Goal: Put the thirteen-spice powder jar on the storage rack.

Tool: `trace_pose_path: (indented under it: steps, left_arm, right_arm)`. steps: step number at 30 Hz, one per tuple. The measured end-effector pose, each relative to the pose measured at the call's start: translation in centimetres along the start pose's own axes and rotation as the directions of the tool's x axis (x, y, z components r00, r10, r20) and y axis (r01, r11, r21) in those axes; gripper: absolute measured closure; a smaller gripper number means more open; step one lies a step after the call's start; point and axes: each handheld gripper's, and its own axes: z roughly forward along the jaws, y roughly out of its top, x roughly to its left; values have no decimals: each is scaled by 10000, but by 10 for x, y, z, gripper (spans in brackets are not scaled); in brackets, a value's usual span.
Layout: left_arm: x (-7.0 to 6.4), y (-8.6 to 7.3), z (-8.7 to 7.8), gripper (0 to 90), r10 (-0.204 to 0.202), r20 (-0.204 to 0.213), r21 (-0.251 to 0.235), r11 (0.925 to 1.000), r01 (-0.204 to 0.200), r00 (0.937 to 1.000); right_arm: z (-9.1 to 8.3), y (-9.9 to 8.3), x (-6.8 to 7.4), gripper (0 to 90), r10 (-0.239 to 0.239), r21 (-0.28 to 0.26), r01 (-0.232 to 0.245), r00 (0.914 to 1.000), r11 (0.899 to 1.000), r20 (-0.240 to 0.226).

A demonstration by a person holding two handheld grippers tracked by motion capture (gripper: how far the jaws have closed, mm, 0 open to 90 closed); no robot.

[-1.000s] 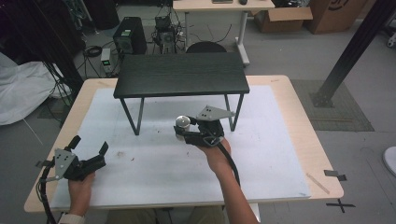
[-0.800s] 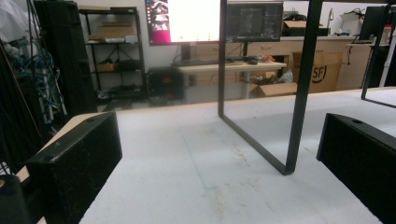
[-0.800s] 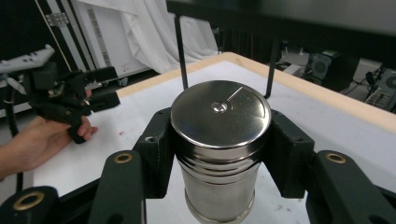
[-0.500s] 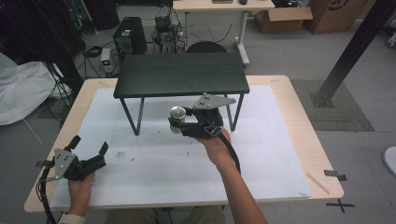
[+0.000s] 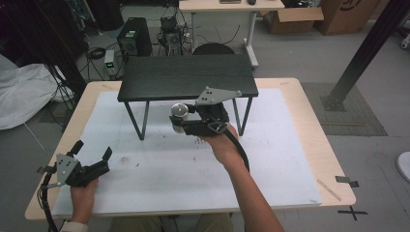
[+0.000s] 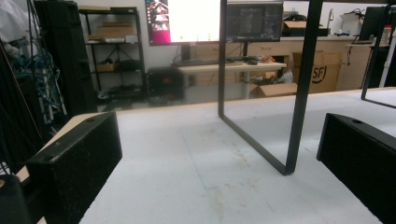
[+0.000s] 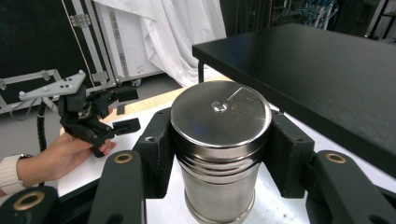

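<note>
We have steel canister (image 7: 219, 149) clamped upright in right gripper (image 5: 181, 122), lifted just in front of black shelf (image 5: 188, 77), lid near top-edge level. Shelf lies beyond, far side. Left gripper (image 5: 92, 162) jaws wide, parked near-left.

Right claw (image 7: 219, 140) clamps steel canister (image 7: 219, 154) beside black shelf (image 7: 317, 60)

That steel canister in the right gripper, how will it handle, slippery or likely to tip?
The canister looks polished and round, so it may slip or twist between the right gripper jaws. It is rigid metal and won't deform. Taller than wide, it could tip if set down tilted.
</note>
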Motion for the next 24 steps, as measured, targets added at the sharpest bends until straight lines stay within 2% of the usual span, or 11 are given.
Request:
trace_pose_path:
  steps: [12, 24]
  left_arm:
    - [0, 0, 0, 5, -10, -3, -5, 10000, 10, 10000]
    - [0, 0, 0, 4, -13, -1, -5, 10000, 13, 10000]
  right_arm:
    - [2, 26, 0, 490, -299, 29, 299, 9993, 9995, -232]
    - [3, 46, -2, 490, -402, -99, 399, 9986, 9992, -345]
